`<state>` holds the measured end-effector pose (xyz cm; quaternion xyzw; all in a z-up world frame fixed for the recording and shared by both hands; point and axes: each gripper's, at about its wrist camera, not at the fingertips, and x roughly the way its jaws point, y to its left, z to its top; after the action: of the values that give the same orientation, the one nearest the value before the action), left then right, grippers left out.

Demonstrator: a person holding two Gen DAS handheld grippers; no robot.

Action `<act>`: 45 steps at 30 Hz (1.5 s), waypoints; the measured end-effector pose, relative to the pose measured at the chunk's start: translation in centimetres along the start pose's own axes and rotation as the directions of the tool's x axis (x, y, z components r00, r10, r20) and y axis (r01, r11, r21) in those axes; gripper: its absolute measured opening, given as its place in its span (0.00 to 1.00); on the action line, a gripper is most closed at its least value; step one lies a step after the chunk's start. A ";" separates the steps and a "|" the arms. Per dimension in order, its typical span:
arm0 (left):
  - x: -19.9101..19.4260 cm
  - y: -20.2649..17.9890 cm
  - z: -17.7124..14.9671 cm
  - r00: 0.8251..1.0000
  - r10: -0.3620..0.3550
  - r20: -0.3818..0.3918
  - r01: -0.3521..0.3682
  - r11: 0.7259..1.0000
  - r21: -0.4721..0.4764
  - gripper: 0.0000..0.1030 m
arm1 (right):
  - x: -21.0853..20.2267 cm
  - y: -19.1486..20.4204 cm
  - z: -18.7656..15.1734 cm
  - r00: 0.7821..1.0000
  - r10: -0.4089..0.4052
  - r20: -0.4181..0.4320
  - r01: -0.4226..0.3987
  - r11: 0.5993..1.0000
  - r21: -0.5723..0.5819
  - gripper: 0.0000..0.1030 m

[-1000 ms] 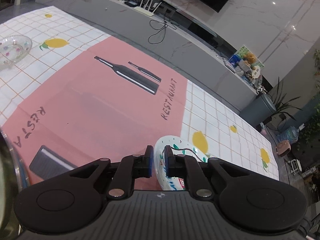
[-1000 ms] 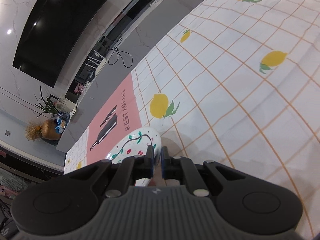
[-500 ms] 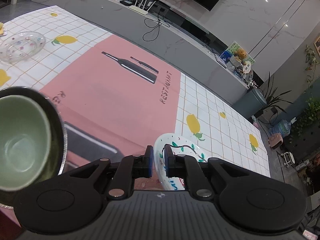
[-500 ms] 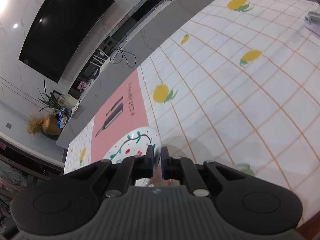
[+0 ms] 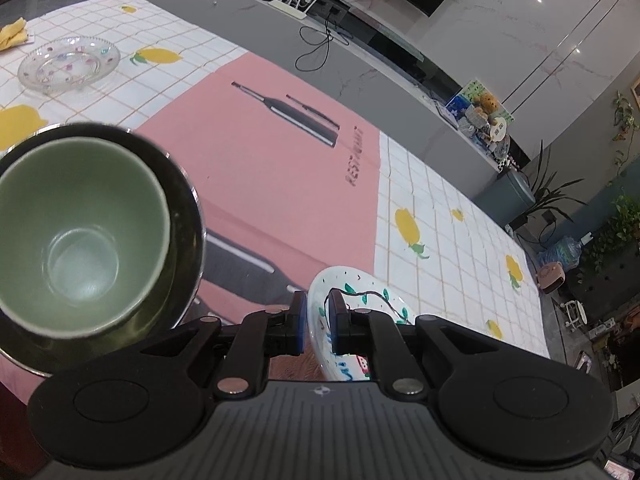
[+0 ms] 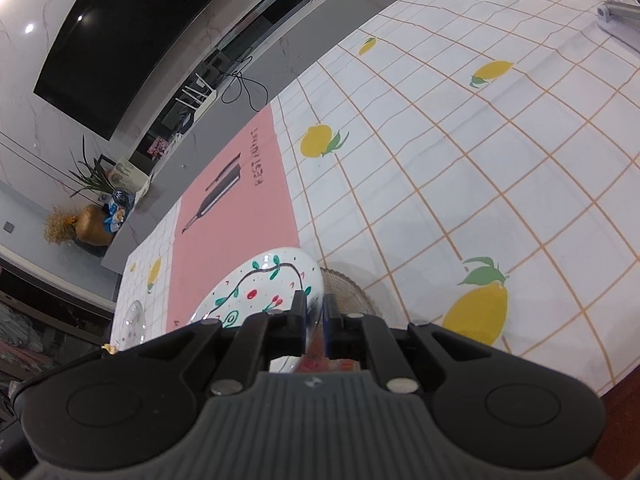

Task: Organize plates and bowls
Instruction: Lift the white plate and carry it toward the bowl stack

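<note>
A white painted plate, round and glossy with a dark vine line, green leaves and red berries, is gripped at its rim by both tools: the left gripper is closed narrowly on one edge, and the right gripper is pinched on the opposite edge, so the plate is held between them above the table. Beneath it, in the right wrist view, a ribbed clear glass dish is partly seen, its near half hidden by the gripper body. To the left of the left gripper a pale green bowl, matte and smooth inside, is nested in a dark shiny metal bowl; the lower rim of the pair is cut off by the tool's housing. A clear glass plate with coloured dots is set well apart at the far left on the tablecloth, a white grid-checked sheet printed with lemons. A broad flat stretch of the pink placemat lies open between the bowls and the far table edge. A silver object at the far right is cropped and cannot be identified.
</note>
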<state>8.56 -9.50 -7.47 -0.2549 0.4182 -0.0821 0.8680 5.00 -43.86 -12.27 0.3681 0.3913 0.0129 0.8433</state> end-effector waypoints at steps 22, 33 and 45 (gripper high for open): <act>0.9 0.2 -2.5 0.995 0.042 -0.087 -0.033 0.994 0.107 0.11 | 0.7 -0.3 -1.5 0.992 -0.127 -0.020 0.125 0.988 -0.091 0.06; 1.3 -0.3 -2.9 0.991 0.082 -0.103 -0.067 0.987 0.146 0.09 | 0.7 1.1 -2.3 0.981 -0.194 0.021 0.194 0.958 -0.209 0.07; 1.4 -0.5 -3.1 0.992 0.097 -0.077 -0.084 0.983 0.162 0.08 | 1.3 2.0 -3.1 0.970 -0.235 0.056 0.241 0.924 -0.298 0.11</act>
<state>7.17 -11.54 -9.81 -0.1622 0.4576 -0.0863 0.8700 4.36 -40.09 -13.11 0.1845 0.4181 -0.0331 0.8888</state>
